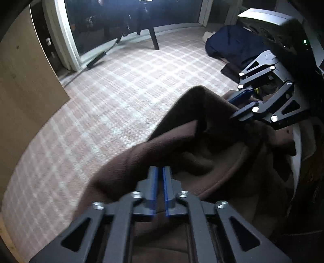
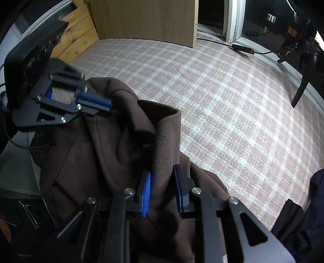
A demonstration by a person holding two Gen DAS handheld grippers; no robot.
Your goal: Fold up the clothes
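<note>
A checked carpet (image 1: 121, 91) lay beyond the fingers. The left gripper (image 1: 160, 189) stood released, nothing between its narrowly parted pads, the brown garment (image 1: 202, 145) bunched just ahead; the right gripper (image 2: 162, 188) was clenched on a fold of it, so folding looked barely begun. Only the left view showed a navy garment (image 1: 232, 44) lying well past the fingers

place: room in a home, dim | floor: pink-and-white plaid woven carpet (image 1: 125, 85) | wall side: white-framed glass sliding door (image 1: 66, 34), dark outside | furniture: tall light-brown wooden cabinet panel (image 2: 145, 18), black slanted table leg (image 1: 154, 39) | clothing: dark navy garment heap (image 1: 232, 44) on the carpet
</note>
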